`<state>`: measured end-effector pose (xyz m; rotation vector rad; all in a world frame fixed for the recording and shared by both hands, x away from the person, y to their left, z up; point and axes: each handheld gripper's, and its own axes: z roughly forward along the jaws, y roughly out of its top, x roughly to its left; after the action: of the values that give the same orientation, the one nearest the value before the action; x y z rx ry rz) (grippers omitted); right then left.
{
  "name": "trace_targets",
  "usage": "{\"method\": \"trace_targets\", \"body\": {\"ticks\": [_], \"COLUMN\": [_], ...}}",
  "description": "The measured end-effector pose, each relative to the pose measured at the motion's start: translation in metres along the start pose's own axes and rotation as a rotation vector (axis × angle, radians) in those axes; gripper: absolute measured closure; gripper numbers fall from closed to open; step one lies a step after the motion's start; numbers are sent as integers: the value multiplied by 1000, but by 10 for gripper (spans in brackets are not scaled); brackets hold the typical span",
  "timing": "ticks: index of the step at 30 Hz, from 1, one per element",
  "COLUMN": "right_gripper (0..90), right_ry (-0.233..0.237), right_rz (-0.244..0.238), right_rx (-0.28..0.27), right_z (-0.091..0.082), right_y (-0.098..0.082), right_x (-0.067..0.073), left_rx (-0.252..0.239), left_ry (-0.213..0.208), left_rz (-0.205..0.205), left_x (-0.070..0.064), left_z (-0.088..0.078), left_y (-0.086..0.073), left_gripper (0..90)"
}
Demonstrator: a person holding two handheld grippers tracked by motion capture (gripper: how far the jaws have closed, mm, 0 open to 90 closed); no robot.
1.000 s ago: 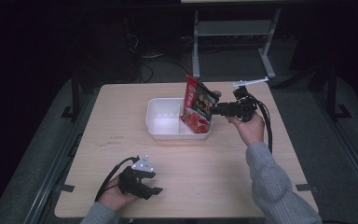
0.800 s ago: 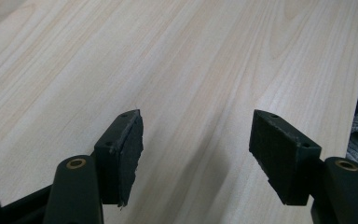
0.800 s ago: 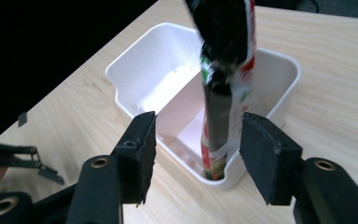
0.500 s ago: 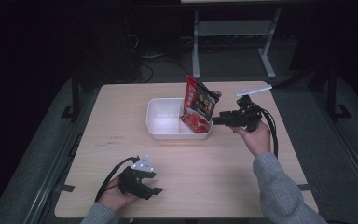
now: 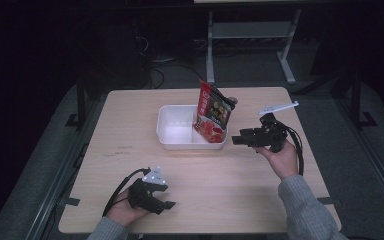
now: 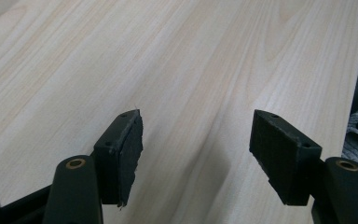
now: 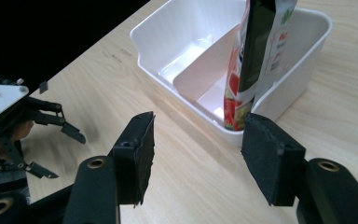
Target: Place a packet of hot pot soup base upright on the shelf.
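Observation:
A red snack bag (image 5: 214, 112) stands upright, leaning in the right compartment of a white divided bin (image 5: 176, 131) at the table's middle. My right gripper (image 5: 237, 140) hovers just right of the bin and points at it. Its jaws have just been opening, and nothing lies between them. In the right gripper view the bag (image 7: 256, 56) and bin (image 7: 168, 42) sit beyond the open right gripper (image 7: 198, 140). My left gripper (image 5: 169, 205) rests near the front edge, open. In the left gripper view the left gripper (image 6: 196, 144) has bare wood between its pads.
The light wooden table (image 5: 130, 110) has bare surface left of and in front of the bin. The bin's left compartment (image 7: 186, 37) holds nothing. A metal stand (image 5: 250, 35) rises behind the table. Dark floor surrounds the table edges.
My right gripper has drawn back from the snack bag, to the right and toward the near side, with its jaws wider. The bag stays standing in the bin. The left gripper has kept still.

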<state>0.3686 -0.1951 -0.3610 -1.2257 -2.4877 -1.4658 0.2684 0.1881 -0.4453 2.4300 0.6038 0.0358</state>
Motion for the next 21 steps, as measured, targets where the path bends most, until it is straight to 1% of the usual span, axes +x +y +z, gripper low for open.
{"method": "trace_targets", "body": {"ticks": [4,5,9,11,12,17,19,21], "right_gripper": [407,404,398,390,391,385,385,384], "right_ry": [3,1,-2,-2,-5,7,11,11], "right_rz": [1,2,9,15,9,22,22,22], "right_rx": [6,5,10,25,22,33,23,31], "right_z": [-3,-4,-5,-5,-6,-7,-9,-10], "right_y": [-7,-12,-19,-22,-25,-35,-40,-44], "right_x": [0,-1,-2,-2,-2,-3,-2,-2], "left_rx": [-1,3,4,5,4,3,2,0], "left_ry": [-1,-2,-1,1,2,3,3,3], "left_rz": [4,9,6,7,5,7,7,7], "left_x": [-2,-2,-2,-2,-2,-2,-2,-2], "left_z": [2,2,2,2,2,2,2,2], "left_y": [1,2,2,2,2,1,1,1], "left_gripper": [343,342,342,342,342,342,341,342]}}
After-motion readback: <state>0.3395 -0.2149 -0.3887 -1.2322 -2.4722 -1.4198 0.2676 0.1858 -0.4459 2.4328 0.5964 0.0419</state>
